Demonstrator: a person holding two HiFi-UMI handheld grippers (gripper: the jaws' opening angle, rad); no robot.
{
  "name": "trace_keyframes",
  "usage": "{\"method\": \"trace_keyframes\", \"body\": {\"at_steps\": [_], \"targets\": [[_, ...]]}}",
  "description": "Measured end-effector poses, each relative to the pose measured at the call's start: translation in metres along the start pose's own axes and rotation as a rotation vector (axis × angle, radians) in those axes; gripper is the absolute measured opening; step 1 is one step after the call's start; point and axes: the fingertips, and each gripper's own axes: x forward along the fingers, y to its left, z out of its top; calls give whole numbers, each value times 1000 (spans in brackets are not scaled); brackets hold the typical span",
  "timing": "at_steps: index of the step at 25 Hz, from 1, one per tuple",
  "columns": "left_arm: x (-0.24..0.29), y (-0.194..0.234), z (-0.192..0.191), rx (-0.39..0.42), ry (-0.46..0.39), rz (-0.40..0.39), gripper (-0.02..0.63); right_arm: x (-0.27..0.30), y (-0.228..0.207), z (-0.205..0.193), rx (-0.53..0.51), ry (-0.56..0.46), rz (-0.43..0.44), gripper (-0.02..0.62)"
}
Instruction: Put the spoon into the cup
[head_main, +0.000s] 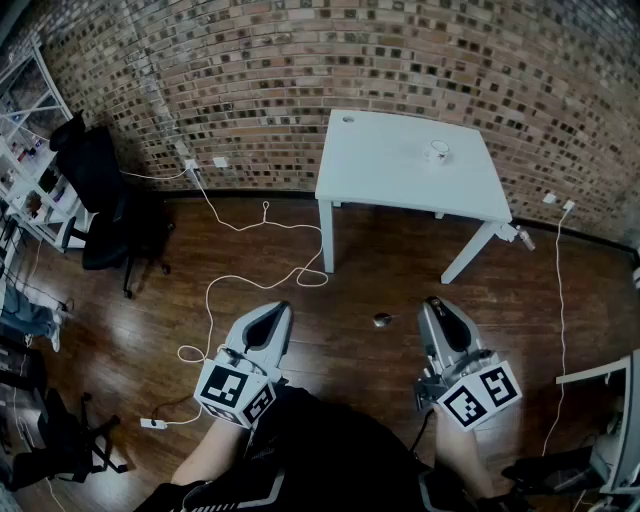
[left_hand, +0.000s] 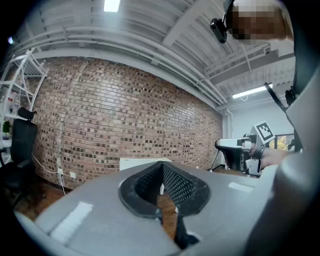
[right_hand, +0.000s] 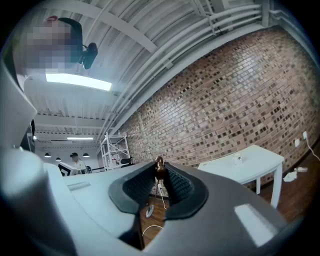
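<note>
A small white cup (head_main: 437, 151) stands on the white table (head_main: 400, 180) by the brick wall, far ahead of both grippers. In the right gripper view the cup (right_hand: 237, 159) is small, to the right of the jaws. My right gripper (head_main: 432, 302) is held level over the wood floor, shut on the spoon. The spoon's brown end (right_hand: 159, 167) pokes up between the fingertips. In the head view a small rounded metallic piece (head_main: 382, 320), probably the spoon's bowl, shows just left of the jaws. My left gripper (head_main: 280, 308) is level beside it, its pads meeting at the tips (left_hand: 162, 167), with nothing in them.
White cables (head_main: 262, 280) snake over the dark wood floor from the wall sockets, with a power strip (head_main: 152, 423) at the lower left. A black office chair (head_main: 105, 200) and a white shelf rack (head_main: 25, 140) stand at the left. Another chair's edge (head_main: 610, 430) is at the right.
</note>
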Motion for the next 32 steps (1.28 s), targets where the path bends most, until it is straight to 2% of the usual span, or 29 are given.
{"method": "trace_keyframes", "body": {"at_steps": [9,14,25,32], "targets": [[50,7,-3,-5,37,-37,-6,17,-44,10,23,-40,-50,58],[78,43,4,-8,22,-44,-6,51,-50,16,9,-37,-71,58],[132,98,31,-25,-6,-121,-6,111,-67,35,-9,-44,-167,58],[157,121,21,-45,4,-180,-6,134,-75,39,-15,-48,-235,58]]}}
